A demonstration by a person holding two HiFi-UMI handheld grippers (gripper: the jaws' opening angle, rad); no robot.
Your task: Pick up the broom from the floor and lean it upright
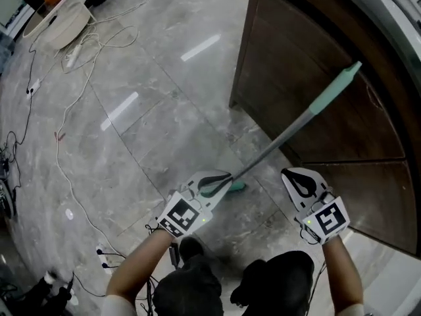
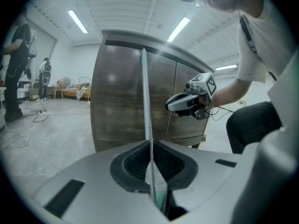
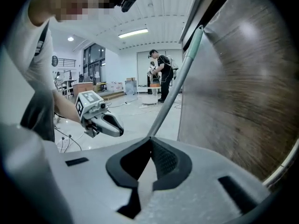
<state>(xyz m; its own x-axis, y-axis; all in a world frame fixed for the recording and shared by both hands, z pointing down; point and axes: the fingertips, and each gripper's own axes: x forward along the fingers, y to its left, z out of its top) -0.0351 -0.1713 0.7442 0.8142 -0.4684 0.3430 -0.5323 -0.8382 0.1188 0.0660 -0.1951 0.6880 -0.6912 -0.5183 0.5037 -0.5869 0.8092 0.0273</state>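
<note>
The left tool (image 1: 217, 182) clamped the broom (image 1: 289, 131) low on its pole, at lower centre; the green end leaned toward the brown cabinet (image 1: 296, 45), upper right. The right tool (image 1: 297, 178) had jaws together, holding nothing. The pole seemed light, stiff, perhaps slippery.

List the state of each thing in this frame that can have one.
Cabinet doors: closed.
Broom: tilted, handle top against the cabinet doors, gripped low on the handle.
Left tool: shut on the broom handle.
Right tool: shut, empty, apart from the broom.
</note>
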